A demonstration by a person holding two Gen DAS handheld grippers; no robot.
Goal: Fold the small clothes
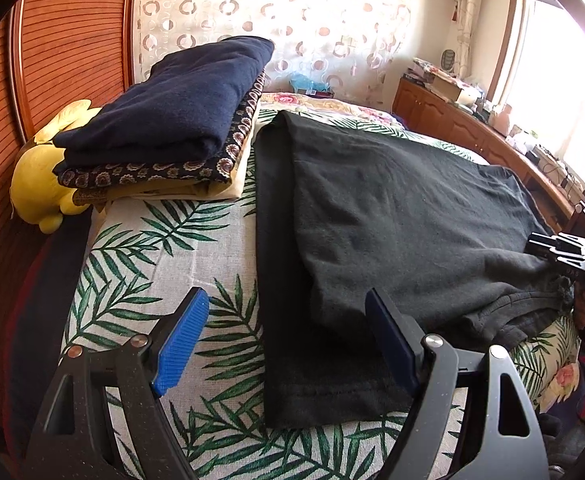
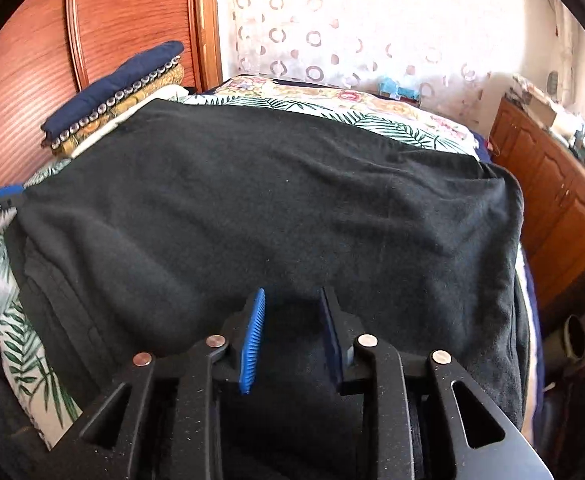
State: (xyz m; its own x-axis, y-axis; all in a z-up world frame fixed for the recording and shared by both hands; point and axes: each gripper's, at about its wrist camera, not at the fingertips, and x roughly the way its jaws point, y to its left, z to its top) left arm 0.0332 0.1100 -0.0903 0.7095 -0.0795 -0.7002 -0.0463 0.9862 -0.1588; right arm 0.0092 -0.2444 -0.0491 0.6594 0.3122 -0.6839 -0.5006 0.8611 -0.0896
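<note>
Item: one dark charcoal knit garment point(image 2: 276, 216), soft cotton-like jersey, lying spread on the bed with the palm-leaf print cover point(image 1: 164, 256). It is partly folded: one long side is doubled over, leaving a straight folded edge and a lower layer showing along the left in the left wrist view. Judged light, limp and non-slippery; it will drape and crease rather than hold shape, and nothing about it is fragile. Best taken at a hem corner or along the doubled edge, pinching both layers together so the fold travels whole.

Left gripper point(image 1: 284, 340): released, jaws wide, hovering over the near hem corner, one pad over the bed cover and the other over the cloth, nothing between them.

Right gripper point(image 2: 292, 336): jaws partly apart, low over the garment's near edge; the pads do not appear to press on any cloth, though the dark fabric makes this hard to confirm.

Count:
- charcoal garments in work: one
- folded pieces in the stack point(image 1: 164, 128) beside the wooden headboard point(image 1: 60, 40): about four layers, navy on top
- yellow plush toy point(image 1: 40, 184): one
- grippers: two
</note>
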